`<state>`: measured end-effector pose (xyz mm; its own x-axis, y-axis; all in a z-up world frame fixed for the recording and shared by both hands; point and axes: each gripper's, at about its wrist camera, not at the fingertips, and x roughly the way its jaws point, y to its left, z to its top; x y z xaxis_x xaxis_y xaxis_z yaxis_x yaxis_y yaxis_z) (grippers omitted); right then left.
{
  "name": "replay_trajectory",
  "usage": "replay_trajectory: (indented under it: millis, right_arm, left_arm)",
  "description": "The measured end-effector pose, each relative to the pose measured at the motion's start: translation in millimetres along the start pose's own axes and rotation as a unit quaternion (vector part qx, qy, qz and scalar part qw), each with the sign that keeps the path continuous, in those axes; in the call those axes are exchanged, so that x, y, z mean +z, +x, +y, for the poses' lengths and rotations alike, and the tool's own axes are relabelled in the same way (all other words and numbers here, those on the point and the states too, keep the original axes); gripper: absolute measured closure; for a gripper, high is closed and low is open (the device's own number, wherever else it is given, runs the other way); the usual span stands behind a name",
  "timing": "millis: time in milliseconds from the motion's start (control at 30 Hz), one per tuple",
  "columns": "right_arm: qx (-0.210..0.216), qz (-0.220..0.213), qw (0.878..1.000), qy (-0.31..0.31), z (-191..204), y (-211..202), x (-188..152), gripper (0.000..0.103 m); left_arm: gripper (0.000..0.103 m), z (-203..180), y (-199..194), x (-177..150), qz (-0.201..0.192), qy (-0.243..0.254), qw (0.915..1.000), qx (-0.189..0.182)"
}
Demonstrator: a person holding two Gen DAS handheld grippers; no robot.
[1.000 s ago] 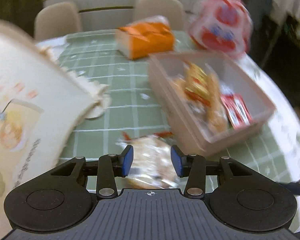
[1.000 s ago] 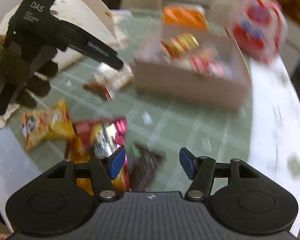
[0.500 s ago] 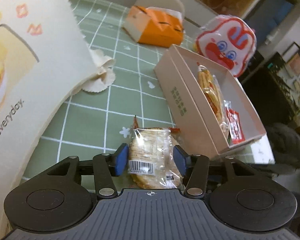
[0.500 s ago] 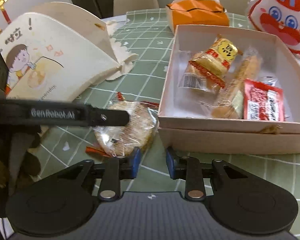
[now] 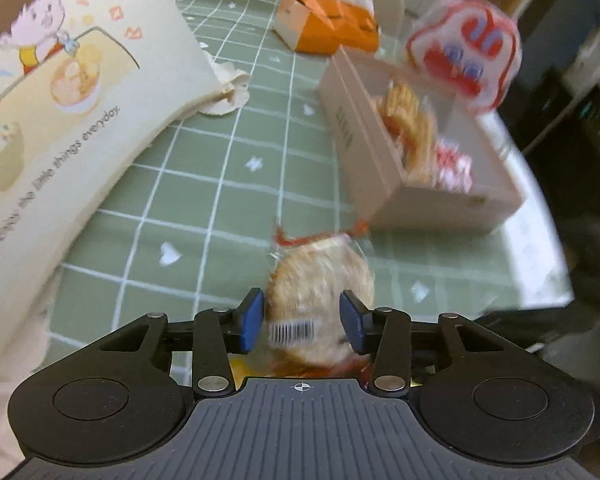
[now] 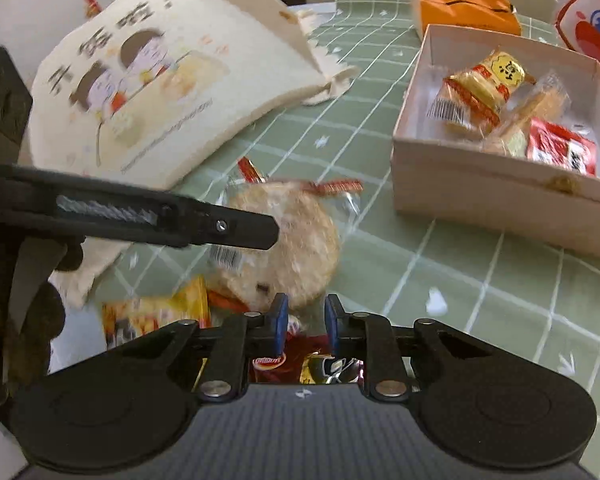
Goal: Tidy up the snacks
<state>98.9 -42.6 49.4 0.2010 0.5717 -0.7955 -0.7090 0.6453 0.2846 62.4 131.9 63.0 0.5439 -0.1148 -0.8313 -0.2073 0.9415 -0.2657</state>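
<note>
Where the green checked tablecloth [image 5: 204,184] covers the table, a large cream bag printed with cartoon children [image 6: 148,92] lies on its side at the left, the biggest thing in view. To the right stands an open pale box [image 6: 496,188], already holding a gold packet [image 6: 484,84], a long biscuit pack and a red sachet [image 6: 560,152]. Behind the box sit an orange tissue pack [image 6: 464,8] and a red-and-white cartoon-face bag [image 5: 464,56].

On the cloth between the cream bag and the box lies a round rice cracker in clear wrap [image 5: 320,284]. The left gripper [image 5: 302,326] straddles its near end, jaws closing around it; blur hides whether the pads have reached the wrapper. The right gripper [image 6: 303,324] is clenched with a narrow gap between its pads, at the cracker's near edge; whether it pinches the wrap cannot be told. Just below lie a yellow chip packet [image 6: 156,316] and a dark red packet [image 6: 300,360].
</note>
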Motion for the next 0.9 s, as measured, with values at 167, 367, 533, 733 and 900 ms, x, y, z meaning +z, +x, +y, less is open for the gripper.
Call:
replay_trajectory:
  millis: [167, 367, 533, 733, 900]
  right_arm:
    - [-0.08, -0.017, 0.997, -0.014, -8.7, -29.0, -21.7, 0.063]
    - [-0.103, -0.019, 0.994, 0.001, -32.3, -71.5, -48.3, 0.045]
    - [-0.03, 0.045, 0.998, 0.02, -30.9, -71.3, -84.2, 0.042]
    - [-0.056, 0.041, 0.997, -0.026, -0.7, -49.3, -91.1, 0.032]
    - [-0.118, 0.007, 0.993, -0.031, -18.0, -53.8, -91.6, 0.026]
  left_arm:
    - [0.056, -12.4, -2.4, -8.7, 0.0, 0.012, 0.9993, 0.036]
    - [0.056, -34.4, -12.5, -5.9, -0.041, -0.001, 0.9968, 0.069]
    - [0.056, -59.2, 2.8, -11.2, -0.028, 0.033, 0.9959, 0.079]
    - [0.052, -69.9, 16.9, -20.9, -0.025, 0.103, 0.9845, 0.14]
    - [0.051, -54.0, 13.1, -17.5, -0.022, 0.087, 0.9852, 0.146]
